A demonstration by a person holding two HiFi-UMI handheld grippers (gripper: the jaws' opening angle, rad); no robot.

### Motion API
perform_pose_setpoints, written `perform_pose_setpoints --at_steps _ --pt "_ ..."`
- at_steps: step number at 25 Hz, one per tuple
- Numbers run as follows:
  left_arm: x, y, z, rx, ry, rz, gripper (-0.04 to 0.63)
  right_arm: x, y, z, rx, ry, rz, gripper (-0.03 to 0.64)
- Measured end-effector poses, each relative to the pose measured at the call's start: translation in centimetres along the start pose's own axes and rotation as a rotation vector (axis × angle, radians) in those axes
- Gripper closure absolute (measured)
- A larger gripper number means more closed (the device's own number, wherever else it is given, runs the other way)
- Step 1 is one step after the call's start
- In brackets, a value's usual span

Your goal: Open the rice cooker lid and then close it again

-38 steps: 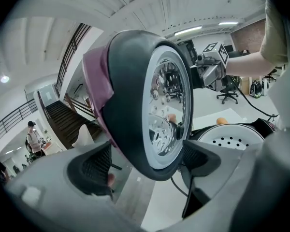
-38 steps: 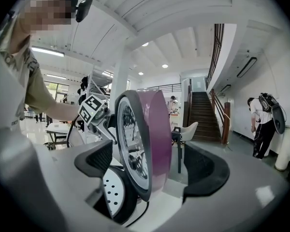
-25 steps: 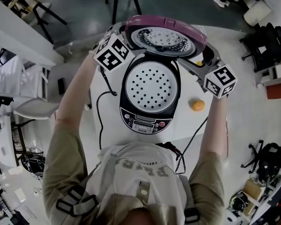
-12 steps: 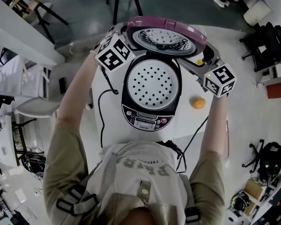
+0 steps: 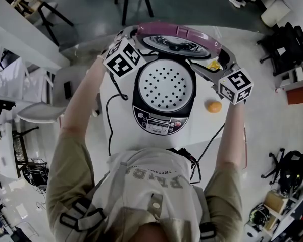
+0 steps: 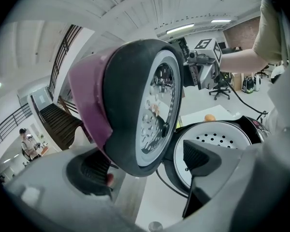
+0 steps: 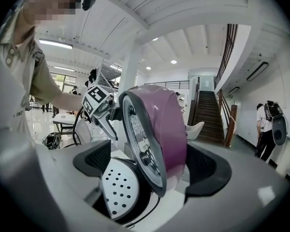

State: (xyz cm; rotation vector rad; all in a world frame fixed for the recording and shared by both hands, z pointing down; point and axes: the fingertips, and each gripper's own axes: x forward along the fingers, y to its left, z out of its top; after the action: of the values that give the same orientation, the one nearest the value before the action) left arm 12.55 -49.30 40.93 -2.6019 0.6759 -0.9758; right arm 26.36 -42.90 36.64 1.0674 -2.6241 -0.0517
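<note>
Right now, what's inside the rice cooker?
Inside the rice cooker sits a white tray full of round holes. It covers the whole opening, so anything underneath it is hidden. The purple lid stands open.

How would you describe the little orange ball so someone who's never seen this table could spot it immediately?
Find the white table with the rice cooker whose purple lid stands raised. On bare tabletop just right of the cooker, apart from it, lies a small orange ball. It is the only loose, round, orange thing there.
</note>
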Motion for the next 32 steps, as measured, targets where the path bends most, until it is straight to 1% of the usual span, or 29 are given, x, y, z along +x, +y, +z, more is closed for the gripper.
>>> perform_pose_setpoints --at_steps 12,17,22,26,32 --pt "-2.0 -3.2 -1.2 0.018 0.027 -0.016 0.112 -1.5 3.3 -1.2 -0.012 0.045 0.017 0.149" --pt "-2.7 -4.6 -1.6 0.028 0.032 -0.026 0.11 -2.1 4.8 -1.8 -0.033 0.08 0.024 0.144" --pt "-3.4 -6.2 -2.6 0.061 0.062 -0.034 0.11 -2.6 6.3 -2.7 -0.03 0.098 0.032 0.138" --pt "-3.9 -7.3 -3.2 0.083 0.076 -0.043 0.109 -3.0 7.4 -3.5 -0.047 0.134 0.04 0.132" --pt "-4.7 -9.3 -4.4 0.121 0.104 -0.072 0.109 -3.8 9.3 -4.6 -0.037 0.16 0.068 0.124"
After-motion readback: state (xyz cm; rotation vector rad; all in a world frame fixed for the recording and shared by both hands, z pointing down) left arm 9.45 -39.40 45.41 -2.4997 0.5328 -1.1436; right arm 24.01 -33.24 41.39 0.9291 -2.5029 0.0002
